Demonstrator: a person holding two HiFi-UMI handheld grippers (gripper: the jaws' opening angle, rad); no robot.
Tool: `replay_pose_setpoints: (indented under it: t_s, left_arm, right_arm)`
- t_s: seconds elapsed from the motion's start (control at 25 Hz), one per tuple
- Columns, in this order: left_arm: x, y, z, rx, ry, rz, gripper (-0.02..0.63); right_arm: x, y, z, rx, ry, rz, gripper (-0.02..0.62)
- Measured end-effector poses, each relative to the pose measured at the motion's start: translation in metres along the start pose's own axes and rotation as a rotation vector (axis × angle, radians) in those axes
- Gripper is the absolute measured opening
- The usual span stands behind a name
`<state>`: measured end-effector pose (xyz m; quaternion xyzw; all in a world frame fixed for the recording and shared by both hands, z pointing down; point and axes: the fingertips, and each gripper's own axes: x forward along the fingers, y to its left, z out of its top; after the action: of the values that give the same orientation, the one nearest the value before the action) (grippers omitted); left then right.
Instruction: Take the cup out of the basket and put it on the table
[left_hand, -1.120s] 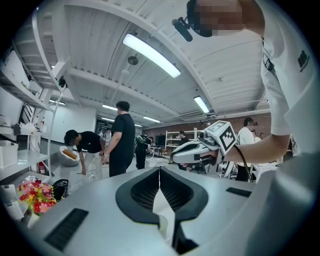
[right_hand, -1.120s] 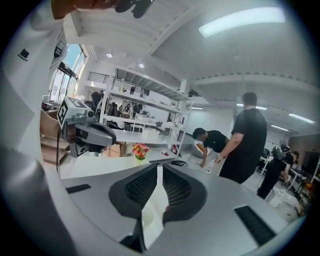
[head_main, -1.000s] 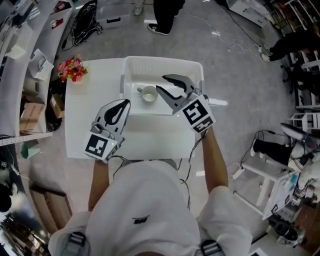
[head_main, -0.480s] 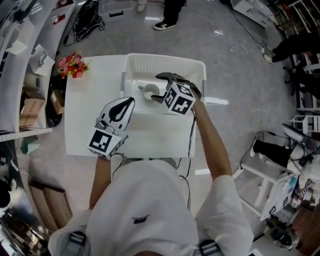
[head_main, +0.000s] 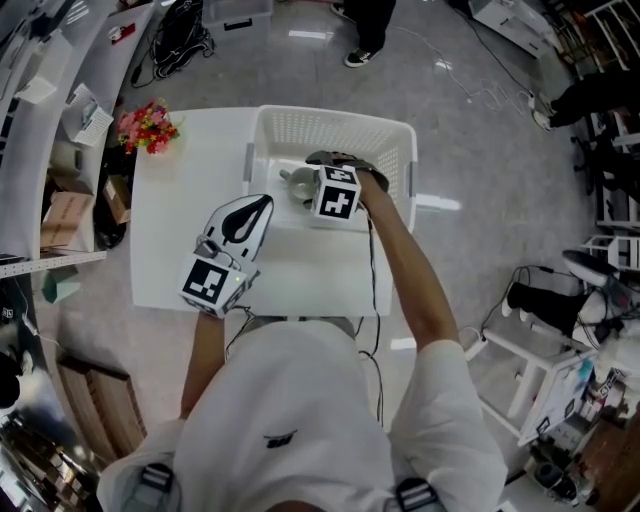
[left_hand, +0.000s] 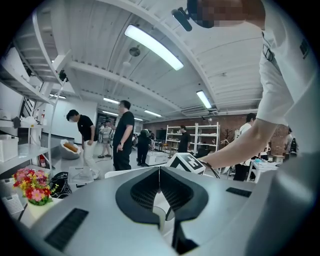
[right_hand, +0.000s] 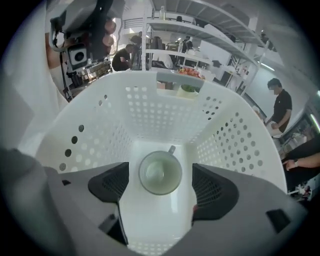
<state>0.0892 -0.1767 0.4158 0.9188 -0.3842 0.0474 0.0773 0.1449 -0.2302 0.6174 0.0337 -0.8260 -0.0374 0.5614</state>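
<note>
Cup (right_hand: 160, 172) sits upright on the floor of the basket (right_hand: 165, 115), not yet lifted. The right hand-held gripper (right_hand: 160, 186) hangs over it, its jaws just opened wide, the cup framed between them and untouched. The left hand-held gripper (left_hand: 159, 175), jaws together, waits above the counter (head_main: 170, 220). Grasping, lifting and placing all remain.

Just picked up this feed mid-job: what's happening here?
A person works two hand-held grippers at a white table. The right gripper points down into the basket. Its jaws have just been opening and frame the cup without touching it. The cup sits upright on the basket floor. The left gripper is shut, held over the table.
</note>
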Motion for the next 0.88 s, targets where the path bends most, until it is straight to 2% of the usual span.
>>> replay_pose_setpoints:
  t_s: [0.48, 0.88]
  left_arm:
    - [-0.003, 0.002, 0.001, 0.0, -0.007, 0.01, 0.012]
    - [-0.006, 0.004, -0.003, -0.007, -0.001, 0.02, 0.012]
  right_arm:
    - [0.043, 0.006, -0.014, -0.027, 0.091, 0.058, 0.42]
    - [0.067, 0.001, -0.022, 0.005, 0.121, 0.071, 0.423]
